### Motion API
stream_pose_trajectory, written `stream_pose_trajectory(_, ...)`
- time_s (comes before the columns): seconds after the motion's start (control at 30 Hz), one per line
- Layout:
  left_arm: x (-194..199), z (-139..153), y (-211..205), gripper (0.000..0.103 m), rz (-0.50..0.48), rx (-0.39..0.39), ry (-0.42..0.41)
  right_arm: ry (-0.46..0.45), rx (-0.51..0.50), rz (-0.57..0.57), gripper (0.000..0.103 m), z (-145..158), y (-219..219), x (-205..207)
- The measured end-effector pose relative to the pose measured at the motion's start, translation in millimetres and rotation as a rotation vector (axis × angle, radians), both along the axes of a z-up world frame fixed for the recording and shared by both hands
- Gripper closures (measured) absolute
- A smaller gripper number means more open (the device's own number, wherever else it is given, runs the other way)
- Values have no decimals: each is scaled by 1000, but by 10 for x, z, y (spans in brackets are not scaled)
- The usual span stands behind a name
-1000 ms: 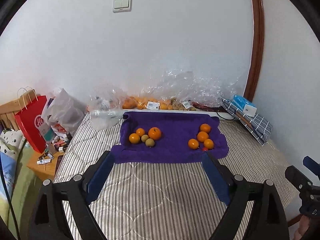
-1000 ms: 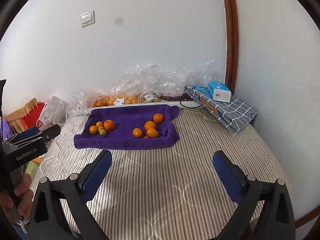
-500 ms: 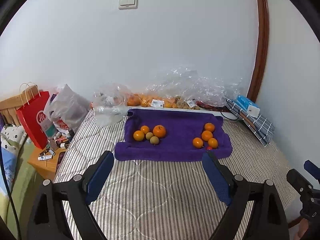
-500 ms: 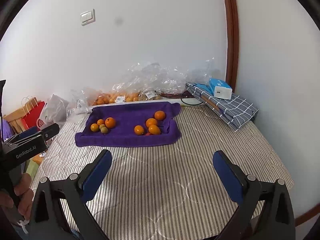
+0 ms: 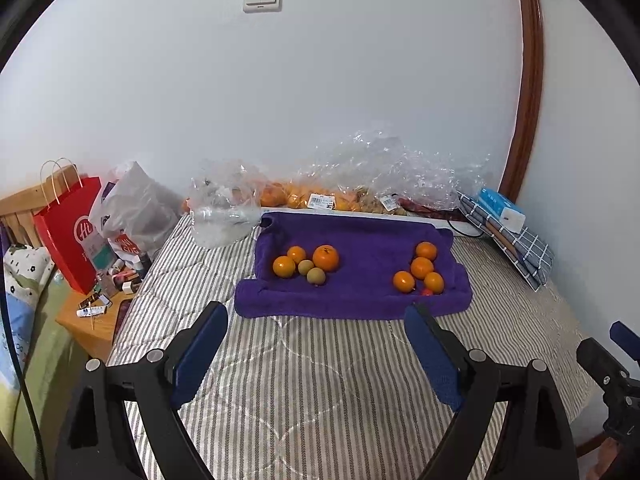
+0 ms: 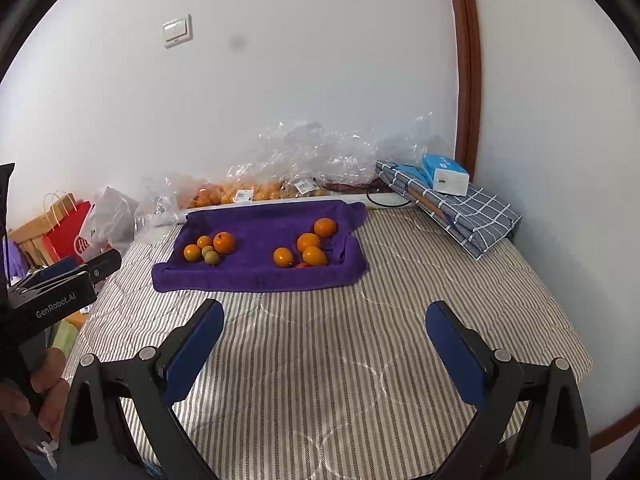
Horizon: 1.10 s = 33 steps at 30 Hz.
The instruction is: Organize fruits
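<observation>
Open room: a wide band of striped bedcover (image 5: pixel 312 380) lies bare between both pairs of tongs and the purple towel (image 5: pixel 360 248), nothing in the way.
Edges: the wall closes the far side, crinkled clear plastic bags (image 5: pixel 384 172) heaped along it; a folded checked cloth (image 6: pixel 468 212) with a blue-and-white box (image 6: pixel 446 174) sits far right; the bed drops off on the left to a wooden side table (image 5: pixel 86 320) and a red paper bag (image 5: pixel 70 232).
Towel: long axis runs left to right, its edges rolled up into a low rim, near edge facing the tongs.
Left fruit group: three oranges, the biggest (image 5: pixel 325 258) on the right, touching or just beside two small greenish fruits (image 5: pixel 316 276), all on the towel's left half.
Right fruit group: four oranges (image 5: pixel 422 268) clustered near the towel's right rim, with a small red thing (image 5: pixel 427 291) just in front; what it is I cannot tell.
Gap: the two groups sit well apart, bare towel between.
Left tongs (image 5: pixel 316 326): spread wide, holding nothing, hovering over the bedcover, pointing at the towel's near edge.
Right tongs (image 6: pixel 324 322): also spread wide and empty, aimed at the towel from the near right.
Left hand (image 6: pixel 44 396): wrapped around the left tool's handle, at the near left in the right wrist view.
</observation>
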<state>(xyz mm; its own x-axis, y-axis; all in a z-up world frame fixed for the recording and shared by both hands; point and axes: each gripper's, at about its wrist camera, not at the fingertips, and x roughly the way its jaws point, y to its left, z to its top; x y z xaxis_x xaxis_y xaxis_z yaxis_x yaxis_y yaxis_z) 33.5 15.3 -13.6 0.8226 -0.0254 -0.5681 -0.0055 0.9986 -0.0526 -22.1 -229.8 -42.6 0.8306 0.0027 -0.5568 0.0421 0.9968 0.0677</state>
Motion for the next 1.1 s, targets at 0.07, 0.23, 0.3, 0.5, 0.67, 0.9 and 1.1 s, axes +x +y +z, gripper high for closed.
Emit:
stream_pose_trajectory(0.07, -2, -5, 5, 13, 0, -3, -2, -3, -3, 1, 3, -3, 5, -3)
stream_pose_trajectory(0.23, 1, -23, 0, 13, -1, 8, 4, 0, -2, 0, 3, -1, 10, 1)
stream_pose_trajectory(0.3, 5, -22, 6, 13, 0, 9, -1, -1, 0, 0, 3, -7, 12, -1)
stream_pose_trajectory(0.5, 9, -14, 7, 13, -2, 7, -3, 3, 6, 1, 3, -23, -5, 4)
stream_pose_trajectory(0.67, 5, -25, -4, 13, -8, 10, 4, 5, 5, -6, 3, -25, -32, 8)
stream_pose_trajectory(0.9, -12, -17, 2, 13, -7, 9, -5, -3, 11, -9, 3, -24, -31, -5)
stream_pose_trajectory(1.1, -14, -3, -4, 13, -11, 13, -8, -7, 15, -6, 3, -17, -30, -25)
